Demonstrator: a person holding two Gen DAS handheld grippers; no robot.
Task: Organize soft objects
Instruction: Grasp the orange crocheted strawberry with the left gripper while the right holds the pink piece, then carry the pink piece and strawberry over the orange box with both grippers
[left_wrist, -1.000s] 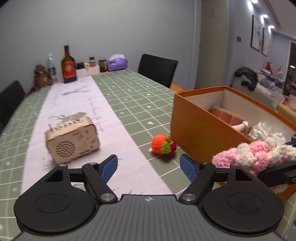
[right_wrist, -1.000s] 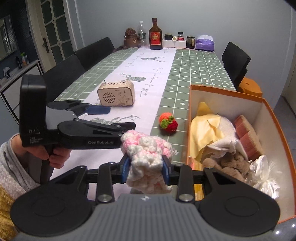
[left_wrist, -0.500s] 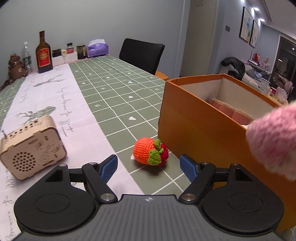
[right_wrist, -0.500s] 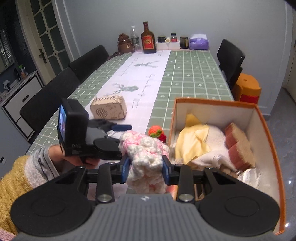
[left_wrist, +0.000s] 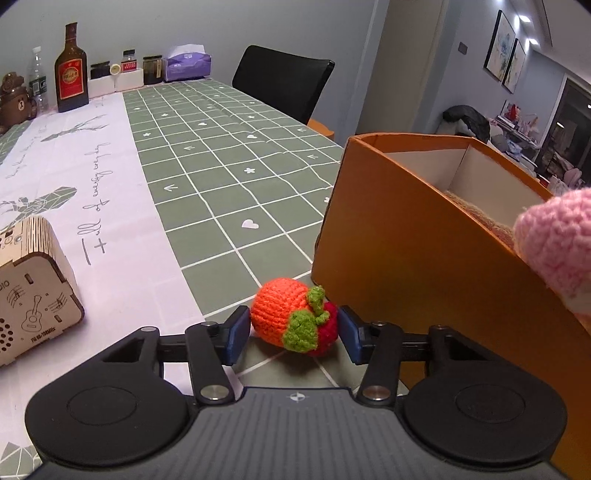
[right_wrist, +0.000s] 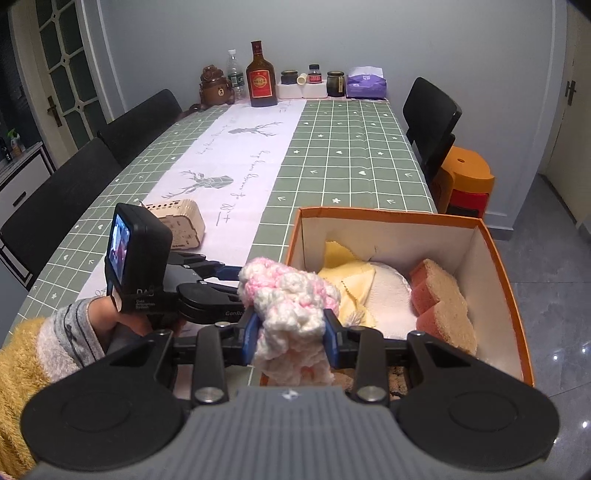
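**Both grippers on knits beside the box**

My left gripper (left_wrist: 291, 334) is partly open, its pads bracketing the knitted fruit (left_wrist: 294, 319) on the table (left_wrist: 236, 177), close to both sides; I cannot tell if they touch. My right gripper (right_wrist: 291, 330) is clamped on the pink-and-white yarn piece (right_wrist: 290, 314), held at the box's (right_wrist: 515, 306) near-left corner. Only the right view shows the box's contents: yellow cloth (right_wrist: 349, 275) and sponges (right_wrist: 441, 304). The fruit sits just left of the box.

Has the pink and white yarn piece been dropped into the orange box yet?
No, the pink and white yarn piece is clamped in the right hand-held gripper near the orange box.
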